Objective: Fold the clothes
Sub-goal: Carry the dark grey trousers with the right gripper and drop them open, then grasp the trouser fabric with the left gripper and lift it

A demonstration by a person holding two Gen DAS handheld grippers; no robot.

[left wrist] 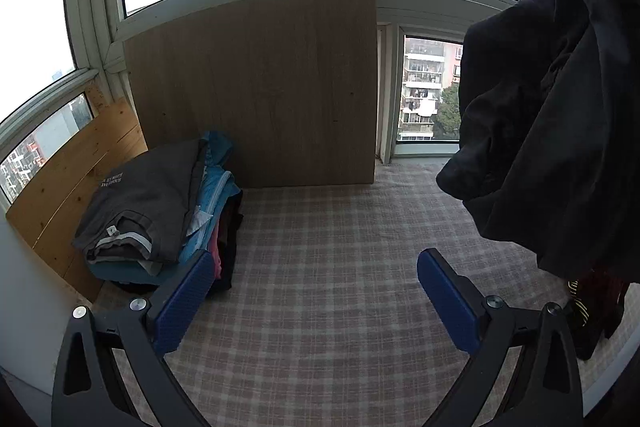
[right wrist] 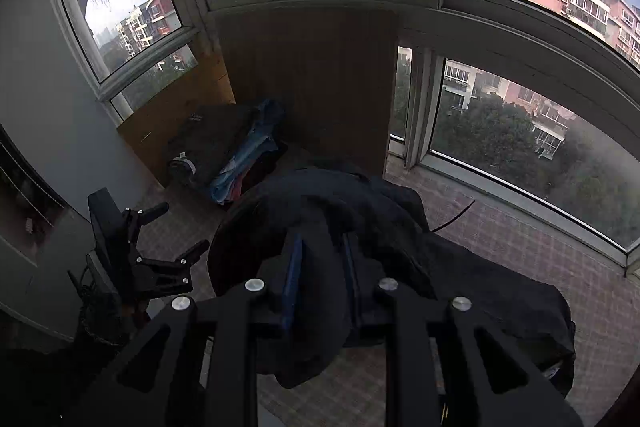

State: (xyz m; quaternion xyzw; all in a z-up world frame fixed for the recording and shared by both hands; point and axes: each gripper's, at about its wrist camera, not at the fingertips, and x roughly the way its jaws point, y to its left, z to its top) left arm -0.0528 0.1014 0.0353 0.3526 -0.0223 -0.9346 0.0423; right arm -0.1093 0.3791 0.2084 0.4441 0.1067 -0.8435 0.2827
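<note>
A black garment (left wrist: 540, 107) hangs bunched in the air at the right of the left wrist view. In the right wrist view my right gripper (right wrist: 322, 241) is shut on that black garment (right wrist: 460, 267), with fabric filling the gap between its blue pads and draping below and to the right. My left gripper (left wrist: 316, 263) stands wide open over the checked cloth (left wrist: 340, 307), nothing between its blue pads; it also shows as the left gripper (right wrist: 188, 227) at the left of the right wrist view. A stack of folded clothes (left wrist: 160, 211), grey on top of blue, sits at the far left.
A wooden board (left wrist: 256, 87) leans upright against the windows behind the stack, with a paler board (left wrist: 76, 187) along the left wall. Dark red and striped clothes (left wrist: 592, 303) lie at the right edge under the hanging garment. Window frames (right wrist: 520, 187) border the far side.
</note>
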